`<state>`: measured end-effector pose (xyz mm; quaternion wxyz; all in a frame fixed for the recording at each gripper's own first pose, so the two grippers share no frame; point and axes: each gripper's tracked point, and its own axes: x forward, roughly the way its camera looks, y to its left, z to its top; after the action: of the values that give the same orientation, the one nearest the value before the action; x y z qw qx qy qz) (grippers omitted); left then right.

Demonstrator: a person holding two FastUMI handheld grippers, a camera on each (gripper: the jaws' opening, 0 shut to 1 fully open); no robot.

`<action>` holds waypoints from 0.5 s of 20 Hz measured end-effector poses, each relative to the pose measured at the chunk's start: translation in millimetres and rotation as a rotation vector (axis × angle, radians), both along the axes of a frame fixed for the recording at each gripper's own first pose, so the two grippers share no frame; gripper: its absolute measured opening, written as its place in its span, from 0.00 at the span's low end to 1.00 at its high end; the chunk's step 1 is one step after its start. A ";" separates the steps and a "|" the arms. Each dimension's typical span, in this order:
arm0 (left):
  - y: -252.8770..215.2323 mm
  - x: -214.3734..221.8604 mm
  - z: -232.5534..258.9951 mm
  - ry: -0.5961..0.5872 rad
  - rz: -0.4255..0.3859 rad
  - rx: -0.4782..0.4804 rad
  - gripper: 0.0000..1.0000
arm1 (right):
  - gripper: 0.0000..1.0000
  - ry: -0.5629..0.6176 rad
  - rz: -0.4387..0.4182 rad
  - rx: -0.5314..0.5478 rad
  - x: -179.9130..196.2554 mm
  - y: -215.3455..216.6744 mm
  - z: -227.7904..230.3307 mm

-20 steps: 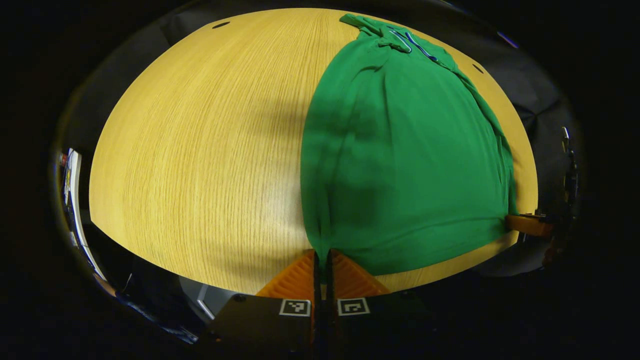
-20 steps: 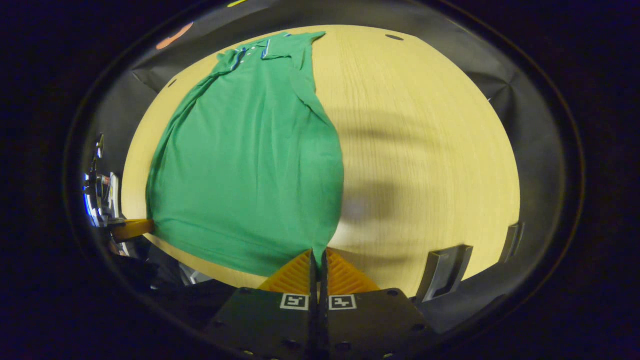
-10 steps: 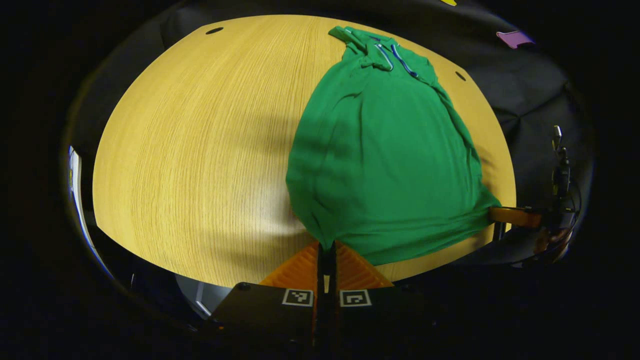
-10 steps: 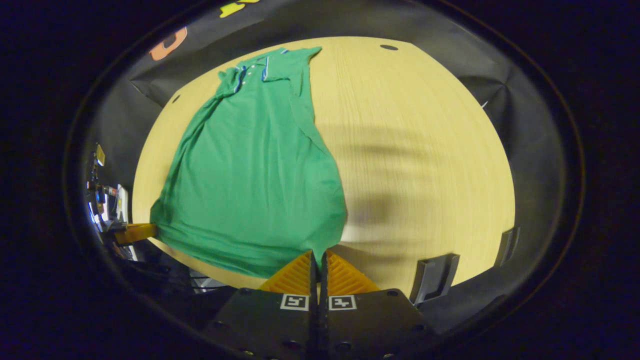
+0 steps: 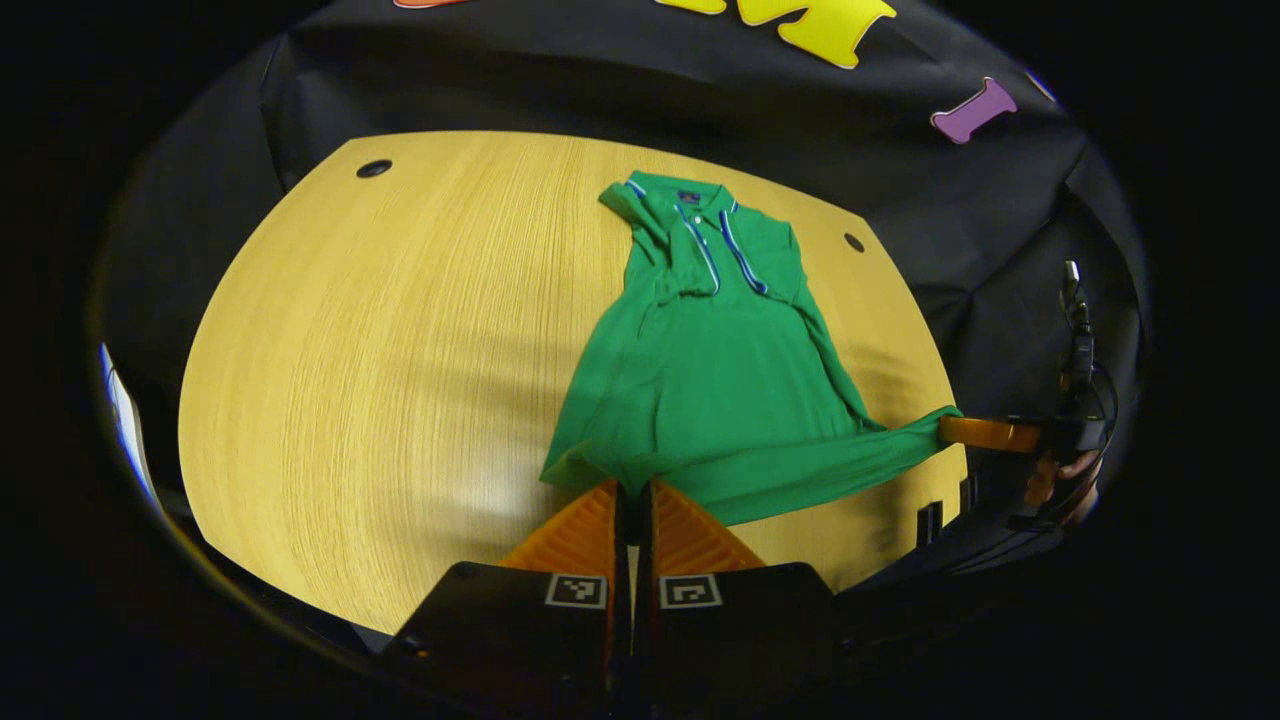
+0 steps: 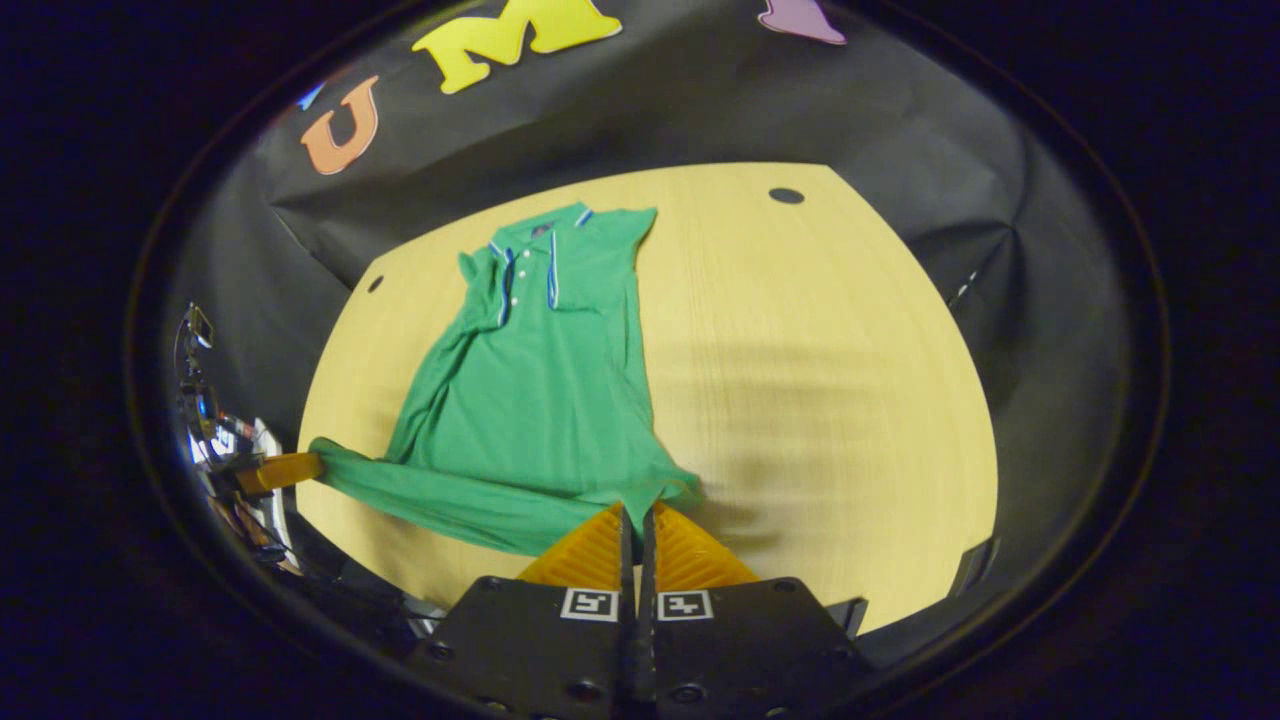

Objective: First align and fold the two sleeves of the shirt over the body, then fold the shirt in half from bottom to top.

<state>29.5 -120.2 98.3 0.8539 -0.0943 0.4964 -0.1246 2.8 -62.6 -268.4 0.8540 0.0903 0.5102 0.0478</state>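
Left gripper (image 5: pixel 632 487): fingers pressed together, pinching the near-left hem corner of the polo shirt (image 5: pixel 715 370). Right gripper (image 6: pixel 636 508): fingers likewise closed, clamped on the shirt's near-right hem corner. Both grippers raised above the shirt's hem.

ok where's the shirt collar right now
The collar lies flat at the table's far edge by the booth wall, at the opposite end of the green shirt from both grippers.
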 end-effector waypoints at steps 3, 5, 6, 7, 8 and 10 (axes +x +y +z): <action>5.3 45.2 25.8 -0.083 0.008 -0.005 0.06 | 0.00 -0.085 -0.001 0.001 44.6 0.7 26.0; 5.3 69.6 33.9 -0.121 0.018 -0.013 0.06 | 0.00 -0.152 0.010 -0.002 75.9 1.9 44.9; 5.8 84.2 36.9 -0.136 0.023 -0.013 0.06 | 0.00 -0.183 0.016 -0.006 91.4 2.0 54.0; 7.6 100.4 41.2 -0.154 0.027 -0.008 0.06 | 0.00 -0.210 0.023 -0.010 105.6 3.0 60.6; 11.2 117.6 47.3 -0.176 0.031 -0.002 0.07 | 0.00 -0.228 0.029 -0.017 120.3 4.0 67.5; 10.7 150.8 58.8 -0.215 0.040 -0.012 0.06 | 0.00 -0.264 0.035 -0.023 149.0 6.4 81.6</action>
<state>180.3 -109.5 157.1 0.9039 -0.0953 0.3993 -0.1201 151.8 -56.1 -186.8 0.9138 0.0646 0.3952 0.0685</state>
